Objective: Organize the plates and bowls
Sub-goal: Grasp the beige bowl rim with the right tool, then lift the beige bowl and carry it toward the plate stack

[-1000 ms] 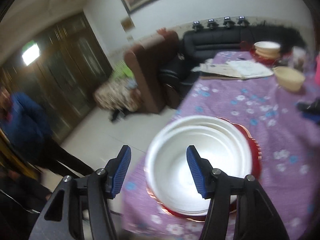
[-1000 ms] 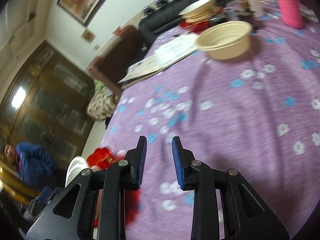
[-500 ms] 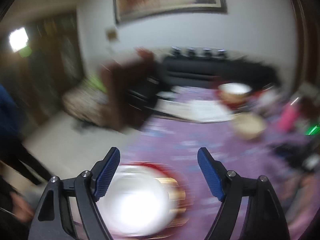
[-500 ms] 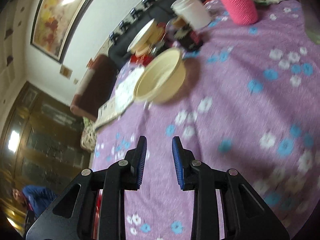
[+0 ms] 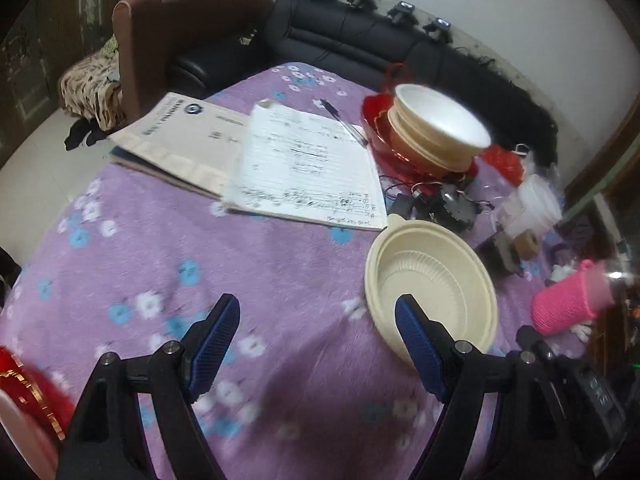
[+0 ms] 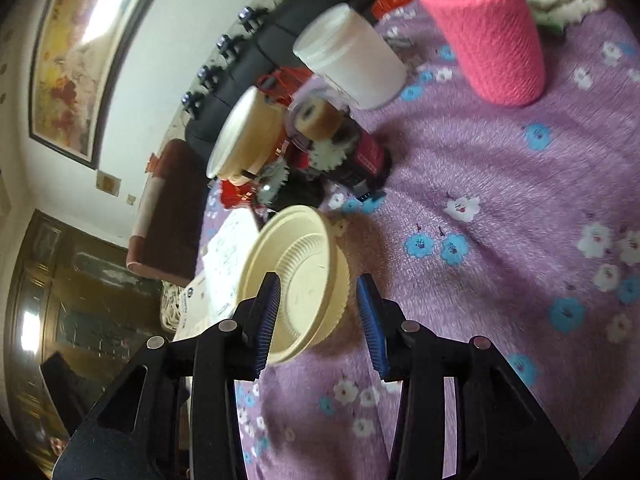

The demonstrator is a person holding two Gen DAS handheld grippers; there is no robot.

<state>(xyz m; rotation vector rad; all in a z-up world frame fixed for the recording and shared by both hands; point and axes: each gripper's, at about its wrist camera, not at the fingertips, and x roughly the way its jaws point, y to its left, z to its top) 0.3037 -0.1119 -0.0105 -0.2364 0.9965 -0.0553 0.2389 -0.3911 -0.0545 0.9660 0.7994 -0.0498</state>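
Your left gripper (image 5: 316, 338) jaws spread wide over the purple floral table (image 5: 256, 264), nothing between them, cream bowl (image 5: 434, 284) just beside its right pad, your right gripper (image 6: 320, 316) jaws just opening, part-spread around that bowl's rim, handwritten notebook (image 5: 308, 168) writing too small to read.

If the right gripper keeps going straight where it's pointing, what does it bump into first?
Most likely the cream bowl. The right gripper is open, with the bowl's near rim already between its fingertips and nothing in front of it. Depth is hard to judge here, so the purple tablecloth under the bowl might come first.
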